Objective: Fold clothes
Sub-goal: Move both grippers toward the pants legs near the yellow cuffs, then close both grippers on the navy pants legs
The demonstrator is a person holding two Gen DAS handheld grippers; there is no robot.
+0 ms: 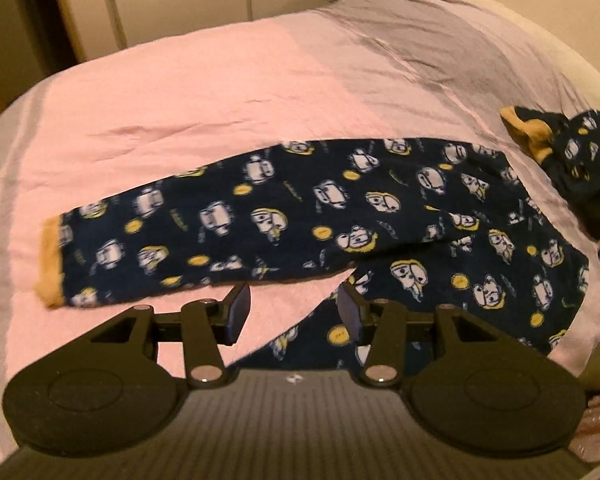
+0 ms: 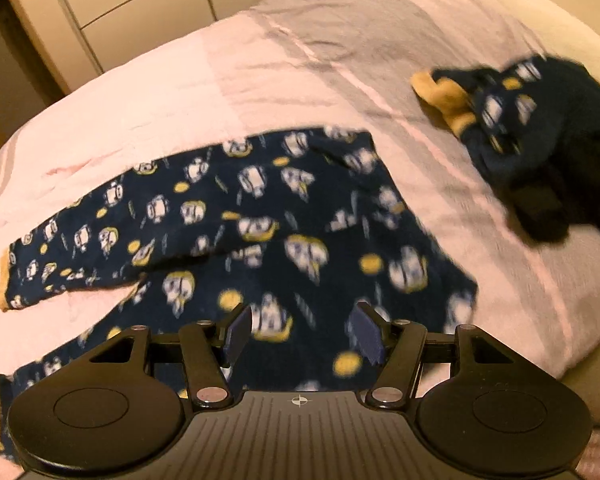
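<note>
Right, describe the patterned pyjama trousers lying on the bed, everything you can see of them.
The pyjama trousers are dark navy, fleecy-looking, printed with white cartoon figures and yellow discs, with mustard-yellow cuffs at the ankles. They lie flat and unfolded on the pink and grey bedspread, legs spread apart in a narrow V, the waist towards the right. Neither set of jaws touches them. A second matching garment lies crumpled apart from them.

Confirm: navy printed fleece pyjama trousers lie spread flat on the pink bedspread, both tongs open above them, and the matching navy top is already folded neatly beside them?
Not quite. The navy printed fleece pyjama trousers do lie flat on the pink bedspread, with the left tongs and right tongs open and empty. But the matching navy top is a crumpled heap, not folded, as the right wrist view shows.
</note>
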